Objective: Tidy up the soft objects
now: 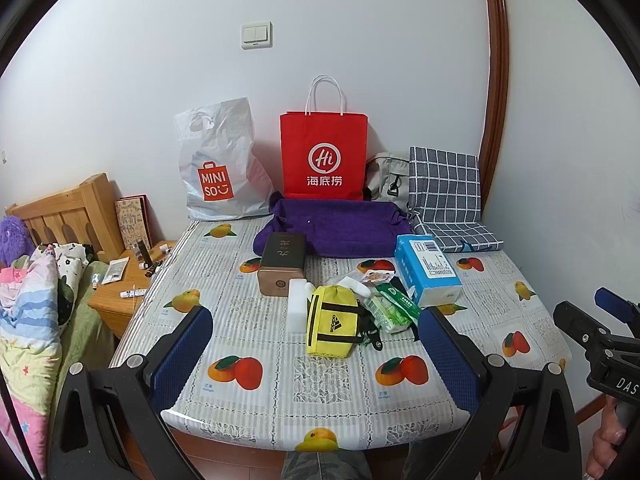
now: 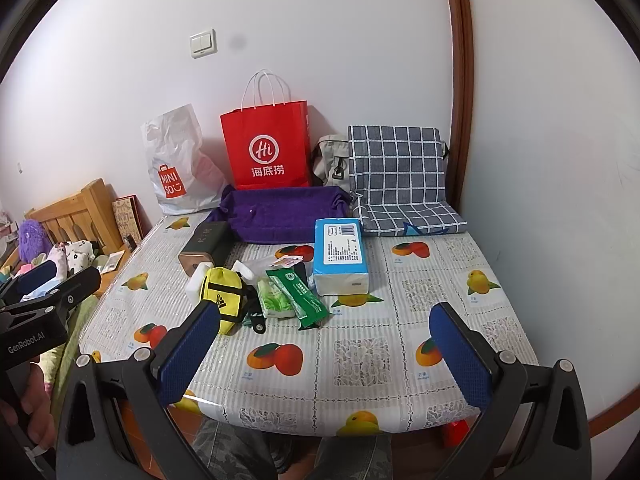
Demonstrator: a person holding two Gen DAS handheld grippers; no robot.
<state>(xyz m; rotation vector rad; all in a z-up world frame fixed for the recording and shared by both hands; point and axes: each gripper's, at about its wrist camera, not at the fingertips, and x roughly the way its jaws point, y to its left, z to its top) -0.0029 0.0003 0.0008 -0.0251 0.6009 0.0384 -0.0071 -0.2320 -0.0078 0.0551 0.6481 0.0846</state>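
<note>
We hold the left gripper (image 1: 320,344) and right gripper (image 2: 325,340) with jaws spread wide and empty above the fruit-print tablecloth (image 1: 256,316). The small yellow fabric pouch (image 1: 332,322) lies mid-table, touching the green wipe packets (image 2: 298,294); a careless grab risks dragging those along too.

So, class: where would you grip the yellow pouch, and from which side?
Grip the yellow pouch across its narrow width at mid-body, coming from above and the near edge of the table. It lies lengthwise toward the left gripper, whose jaws stand open. Its near end is bare; a white block and green packets crowd its sides.
</note>
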